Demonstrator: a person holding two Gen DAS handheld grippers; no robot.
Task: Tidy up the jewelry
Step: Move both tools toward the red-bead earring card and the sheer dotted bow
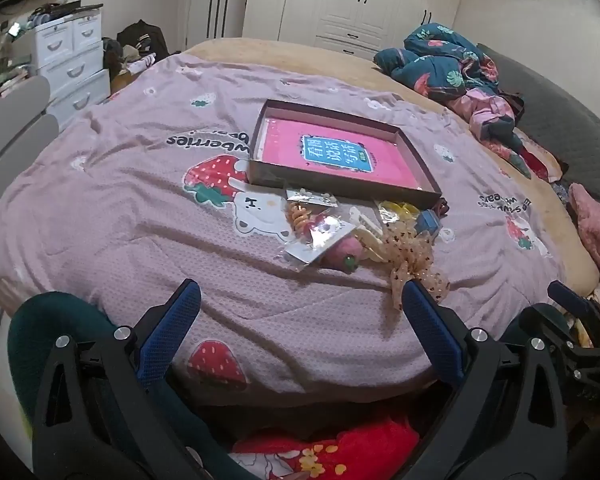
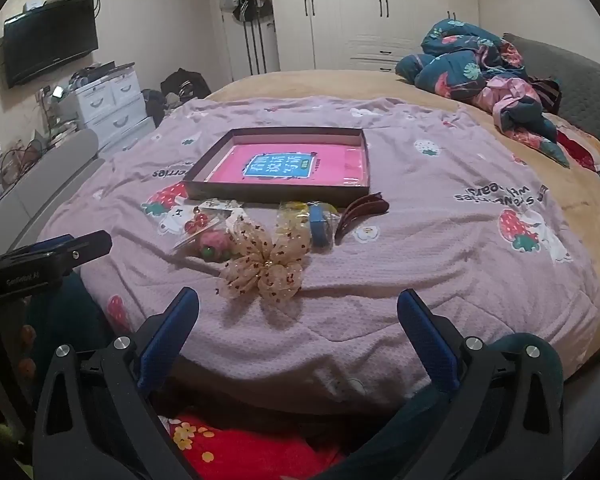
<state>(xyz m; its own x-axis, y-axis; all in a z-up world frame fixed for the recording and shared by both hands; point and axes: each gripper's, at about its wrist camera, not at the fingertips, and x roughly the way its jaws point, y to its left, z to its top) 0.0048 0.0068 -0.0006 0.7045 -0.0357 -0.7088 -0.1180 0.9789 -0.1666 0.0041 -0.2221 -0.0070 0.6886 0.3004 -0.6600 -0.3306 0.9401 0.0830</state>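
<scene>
A shallow dark box (image 1: 342, 190) (image 2: 278, 194) with a pink book inside lies on the pink strawberry bedspread. In front of it is a small heap of accessories: a beige dotted lace bow (image 1: 414, 258) (image 2: 266, 266), clear packets with earrings (image 1: 316, 234) (image 2: 204, 222), a pink fuzzy ball clip (image 1: 346, 254) (image 2: 216, 246), a blue-and-yellow packet (image 1: 426, 220) (image 2: 318, 222) and a brown hair claw (image 2: 358, 214). My left gripper (image 1: 300, 294) is open and empty, short of the heap. My right gripper (image 2: 298, 304) is open and empty, just short of the bow.
A bundle of dark floral bedding (image 1: 452, 64) (image 2: 484, 72) lies at the far right of the bed. White drawer units (image 1: 74, 64) (image 2: 112, 102) stand at the left wall, wardrobes behind. The other gripper shows at each view's edge (image 1: 572, 304) (image 2: 52, 256).
</scene>
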